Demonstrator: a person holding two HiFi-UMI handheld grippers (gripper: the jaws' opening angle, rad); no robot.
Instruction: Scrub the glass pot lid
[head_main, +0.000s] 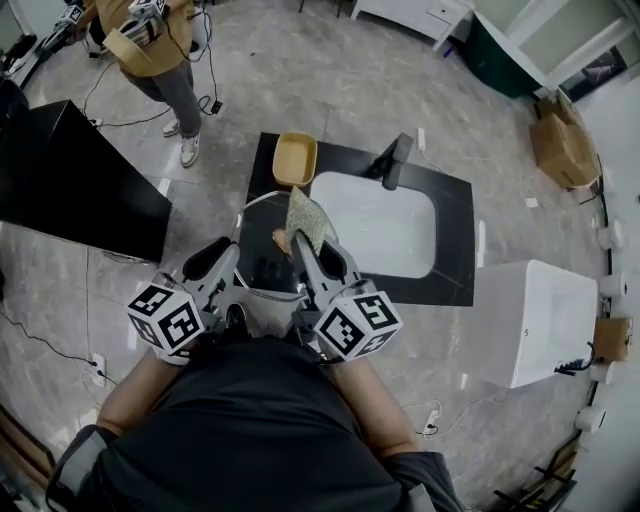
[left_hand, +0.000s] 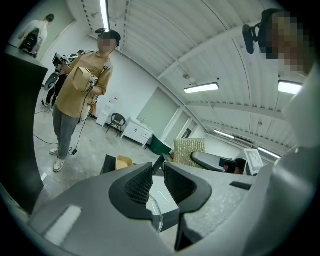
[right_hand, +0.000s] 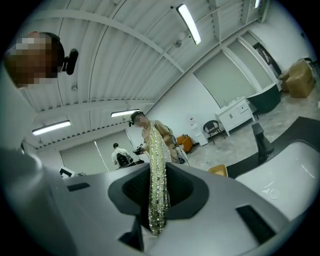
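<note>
Two tongs in use, both clamped. The left tongs (left_hand: 159, 172) are closed on the rim of the glass pot lid (head_main: 262, 268): the left gripper view shows the clear edge pinched between the jaws. The right tongs (right_hand: 159, 181) are closed on a glittery scouring pad (head_main: 305, 218), which stands edge-on between the jaws and projects past their tips.

Location of the lid: held over the left part of the black counter (head_main: 455, 240), just left of the white sink (head_main: 380, 230), close in front of the person holding the tongs. Whether it rests on the counter cannot be told. The pad lies against the lid's right side, towards the sink.

Other items: a tan bowl (head_main: 295, 158) at the counter's far left corner, and a dark faucet (head_main: 395, 160) at the far edge behind the sink. A second person (head_main: 150, 45) in a tan top stands on the floor well beyond the counter's far left corner
</note>
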